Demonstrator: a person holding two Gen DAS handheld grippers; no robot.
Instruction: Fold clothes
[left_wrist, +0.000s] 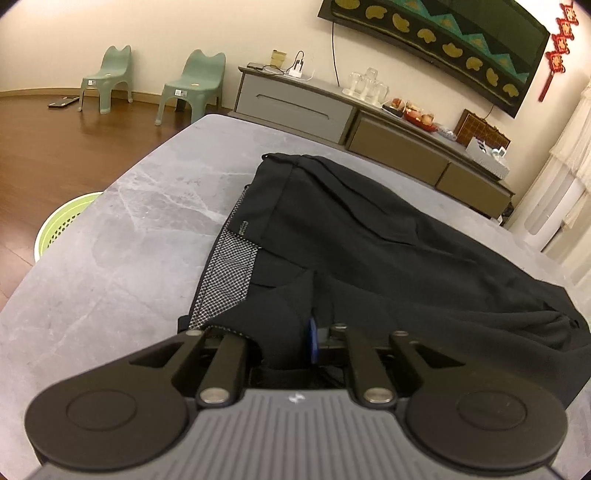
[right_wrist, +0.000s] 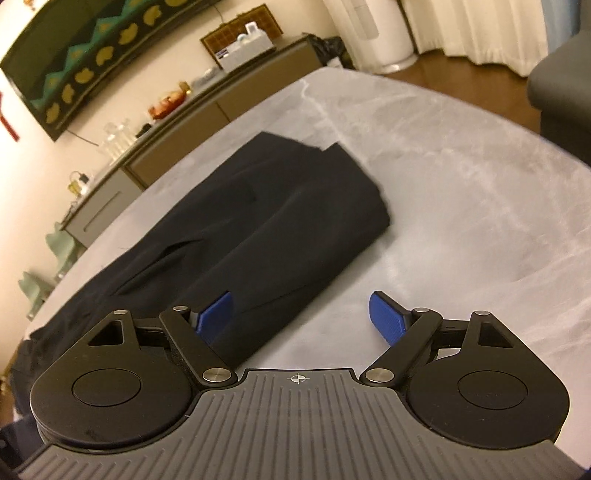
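A black garment (left_wrist: 369, 240) with a strip of grey mesh lining (left_wrist: 229, 273) lies folded on the grey marble table (left_wrist: 110, 258). My left gripper (left_wrist: 295, 341) sits at its near edge, shut on a bunched fold of the black fabric. Only one blue pad (left_wrist: 312, 339) shows; the cloth hides the other. In the right wrist view the same garment (right_wrist: 258, 221) stretches away to the left. My right gripper (right_wrist: 301, 317) stands wide open at its near corner. The left blue pad (right_wrist: 216, 314) is over the fabric, the right pad (right_wrist: 386, 317) over bare table, nothing pinched.
A green laundry basket (left_wrist: 64, 221) stands on the floor off the table's left edge. Two green stools (left_wrist: 192, 85) and a long low cabinet (left_wrist: 369, 122) with glasses and fruit lie beyond. A dark chair (right_wrist: 561, 92) is at the table's far right.
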